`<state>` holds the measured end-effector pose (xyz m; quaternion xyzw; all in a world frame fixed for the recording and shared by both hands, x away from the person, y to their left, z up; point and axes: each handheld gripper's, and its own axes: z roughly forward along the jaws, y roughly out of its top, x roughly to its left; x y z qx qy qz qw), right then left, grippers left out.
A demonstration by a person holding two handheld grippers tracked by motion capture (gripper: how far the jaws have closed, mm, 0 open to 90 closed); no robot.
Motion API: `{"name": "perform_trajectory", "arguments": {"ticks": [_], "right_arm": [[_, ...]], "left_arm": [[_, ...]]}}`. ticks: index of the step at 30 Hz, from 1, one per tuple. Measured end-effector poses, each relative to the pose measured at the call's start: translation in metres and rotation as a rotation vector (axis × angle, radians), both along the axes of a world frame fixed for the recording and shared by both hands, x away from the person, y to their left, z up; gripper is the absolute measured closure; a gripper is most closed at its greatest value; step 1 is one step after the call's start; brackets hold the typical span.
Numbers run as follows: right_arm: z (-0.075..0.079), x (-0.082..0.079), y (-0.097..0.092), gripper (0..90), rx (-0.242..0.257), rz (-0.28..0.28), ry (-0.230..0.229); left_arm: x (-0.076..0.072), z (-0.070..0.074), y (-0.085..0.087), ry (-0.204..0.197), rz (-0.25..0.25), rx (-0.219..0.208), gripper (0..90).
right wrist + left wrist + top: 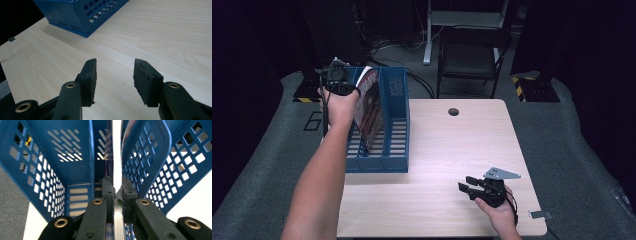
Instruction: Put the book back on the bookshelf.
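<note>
Nearest the person, at the front right of the pale wooden tabletop (pixel 447 150), the right hand holds the right gripper (pixel 468 186) low over the bare wood. Its jaws stand apart with nothing between them, the black pads pointing toward the table's left side; in the right gripper view (pixel 113 72) the wood grain shows in the gap, and a corner of the blue file rack (pixel 82 15) lies farther off at the upper left. A grey three-cornered plate sits on top of this gripper.

Farther along, the left forearm reaches from the near edge up the table's left side. The blue file rack (pixel 394 125) stands on the back left part of the tabletop, its open top and perforated walls facing up. A thin book (pixel 368 107) with a dark reddish cover stands tilted inside the rack, leaning in one of its compartments.

The left gripper (pixel 339 82) is above the rack's far left end, and its jaws are clamped on the book's edge. In the left gripper view (pixel 117 195) the two pads press on the book (pixel 118 217) from both sides, with the rack's blue dividers (pixel 147 160) rising on either side.

Beyond the table stand a dark chair (pixel 472 55) and grey carpeted floor.
</note>
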<state>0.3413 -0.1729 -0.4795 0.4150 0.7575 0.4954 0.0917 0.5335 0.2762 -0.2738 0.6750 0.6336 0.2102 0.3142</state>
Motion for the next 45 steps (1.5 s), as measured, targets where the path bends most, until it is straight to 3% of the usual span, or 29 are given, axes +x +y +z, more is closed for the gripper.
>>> {"name": "perform_trajectory", "arguments": {"ticks": [5, 16, 19, 23, 35, 45], "right_arm": [[0.0, 0.0, -0.001, 53.5, 0.0, -0.004, -0.001], [-0.001, 0.0, 0.001, 53.6, -0.002, 0.0, 0.008], [-0.001, 0.0, 0.001, 53.6, -0.005, 0.003, 0.003], [-0.001, 0.0, 0.003, 53.6, -0.005, 0.009, 0.004], [-0.002, 0.0, 0.005, 53.6, -0.009, 0.017, 0.003], [-0.002, -0.001, 0.009, 53.5, -0.015, 0.029, 0.003]], "left_arm": [[0.003, -0.006, 0.002, 0.01, 0.005, 0.004, 84.3], [0.001, -0.009, 0.007, -0.015, 0.014, 0.015, 83.6], [0.0, -0.01, 0.003, -0.028, -0.001, 0.056, 83.2], [-0.001, -0.012, 0.001, -0.023, -0.006, 0.055, 81.7], [-0.013, -0.012, 0.013, 0.018, 0.004, 0.043, 60.6], [-0.016, -0.015, 0.027, 0.011, 0.023, 0.026, 49.9]]}}
